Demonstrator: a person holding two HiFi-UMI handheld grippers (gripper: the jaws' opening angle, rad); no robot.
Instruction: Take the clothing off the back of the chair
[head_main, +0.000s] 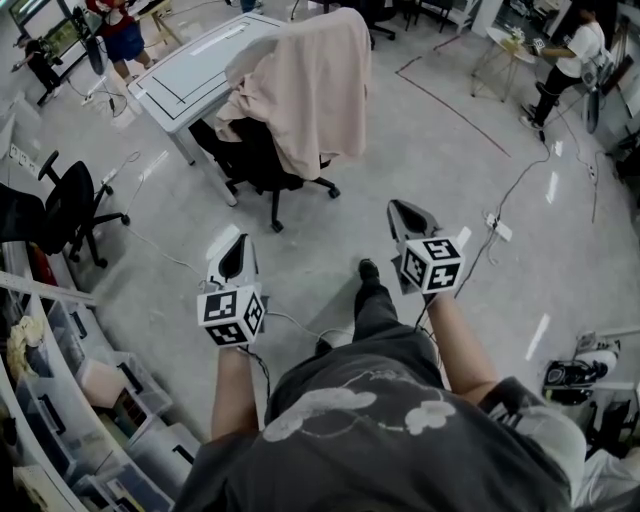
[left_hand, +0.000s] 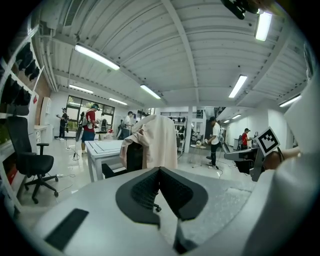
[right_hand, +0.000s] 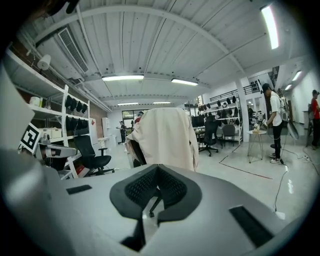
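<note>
Draping chair (head_main: 256, 160), clothing (head_main: 310, 90) well beyond jaws

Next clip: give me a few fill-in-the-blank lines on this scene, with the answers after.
1. The garment hangs over the chair's ____.
2. The chair stands beside a white ____.
3. The left gripper and the right gripper are both empty, with their jaws ____.
Missing words: back; table; shut.

The garment (head_main: 310, 80) hides the chair (head_main: 245, 155) back — far side unseen.
</note>
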